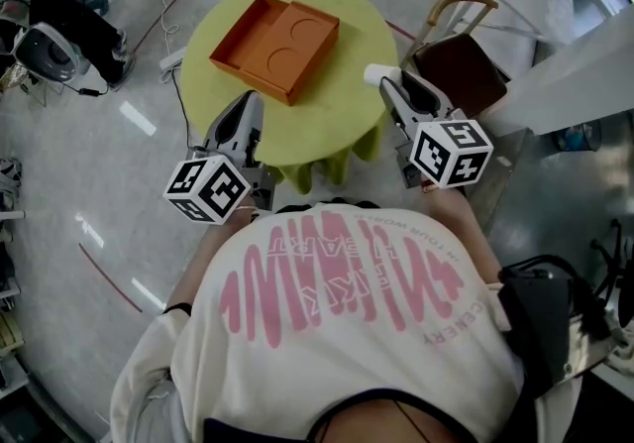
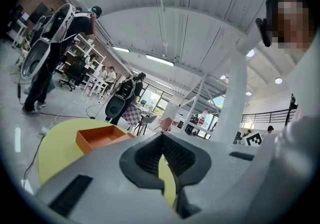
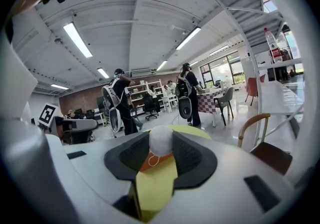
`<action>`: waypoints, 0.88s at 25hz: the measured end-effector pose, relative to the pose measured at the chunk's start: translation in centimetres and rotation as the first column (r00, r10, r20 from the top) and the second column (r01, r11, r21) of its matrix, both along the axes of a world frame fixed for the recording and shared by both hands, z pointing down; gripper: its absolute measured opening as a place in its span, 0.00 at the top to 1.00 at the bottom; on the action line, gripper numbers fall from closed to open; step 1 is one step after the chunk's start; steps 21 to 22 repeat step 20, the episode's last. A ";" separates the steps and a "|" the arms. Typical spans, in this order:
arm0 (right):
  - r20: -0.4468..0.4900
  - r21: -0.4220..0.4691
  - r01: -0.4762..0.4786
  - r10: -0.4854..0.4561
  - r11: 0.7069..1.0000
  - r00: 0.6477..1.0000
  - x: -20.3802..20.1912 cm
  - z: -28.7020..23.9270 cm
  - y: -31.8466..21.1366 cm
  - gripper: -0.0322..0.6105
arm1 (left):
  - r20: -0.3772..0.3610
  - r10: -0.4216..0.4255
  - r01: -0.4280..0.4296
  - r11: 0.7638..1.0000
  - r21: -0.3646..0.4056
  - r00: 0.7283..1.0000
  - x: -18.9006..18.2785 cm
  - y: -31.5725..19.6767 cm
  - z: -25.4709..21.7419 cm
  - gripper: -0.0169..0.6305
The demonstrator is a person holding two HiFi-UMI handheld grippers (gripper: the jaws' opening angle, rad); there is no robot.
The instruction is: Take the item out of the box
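Note:
An open orange box [image 1: 275, 45] lies on the far half of the round yellow-green table [image 1: 337, 114]; its two round recesses look empty. My right gripper [image 1: 381, 79] hovers over the table's right edge, shut on a small white rounded item [image 1: 377, 73]. In the right gripper view the white item [image 3: 161, 141] sits between the pads at the tips, with a patch of the orange box [image 3: 156, 162] showing below it. My left gripper [image 1: 250, 102] hangs over the table's near left edge, shut and holding nothing. The left gripper view shows the box [image 2: 100, 138] ahead to the left.
A wooden chair with a brown seat [image 1: 458, 69] stands close to the table's right side. A white counter [image 1: 555, 55] runs along the right. A person with backpack gear [image 1: 45, 20] sits at the far left, and cables [image 1: 178, 64] trail on the floor.

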State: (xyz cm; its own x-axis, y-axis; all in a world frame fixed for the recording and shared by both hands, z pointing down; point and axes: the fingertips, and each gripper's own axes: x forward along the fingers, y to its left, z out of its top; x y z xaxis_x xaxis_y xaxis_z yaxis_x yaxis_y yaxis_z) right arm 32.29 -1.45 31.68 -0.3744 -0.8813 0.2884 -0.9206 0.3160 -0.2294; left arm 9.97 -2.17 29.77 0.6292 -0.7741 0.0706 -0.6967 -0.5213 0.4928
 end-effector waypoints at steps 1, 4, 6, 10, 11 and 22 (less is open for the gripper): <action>-0.001 0.000 0.001 -0.001 1.000 1.000 -0.1 0.0 -0.1 0.73 | 0.000 -0.001 0.001 1.000 0.001 1.000 -0.1 0.0 0.0 0.96; -0.005 -0.001 0.004 -0.004 1.000 1.000 -0.2 0.1 -0.3 0.73 | -0.001 -0.005 0.005 1.000 0.002 1.000 -0.3 -0.3 0.0 0.96; -0.008 -0.003 0.004 -0.004 1.000 1.000 -0.2 0.1 -0.3 0.73 | -0.002 -0.005 0.005 1.000 0.001 1.000 -0.3 -0.4 0.0 0.96; -0.011 -0.005 0.006 -0.006 1.000 1.000 -0.3 0.2 -0.7 0.73 | -0.003 -0.008 0.008 1.000 0.002 1.000 -0.4 -0.8 0.0 0.96; -0.011 -0.005 0.006 -0.007 1.000 1.000 -0.3 0.3 -0.8 0.73 | -0.004 -0.009 0.009 1.000 0.001 1.000 -0.5 -0.9 0.1 0.96; -0.015 -0.007 0.005 -0.006 1.000 1.000 -0.4 0.3 -2.2 0.73 | -0.003 -0.014 0.014 1.000 0.000 1.000 -0.8 -2.1 0.1 0.96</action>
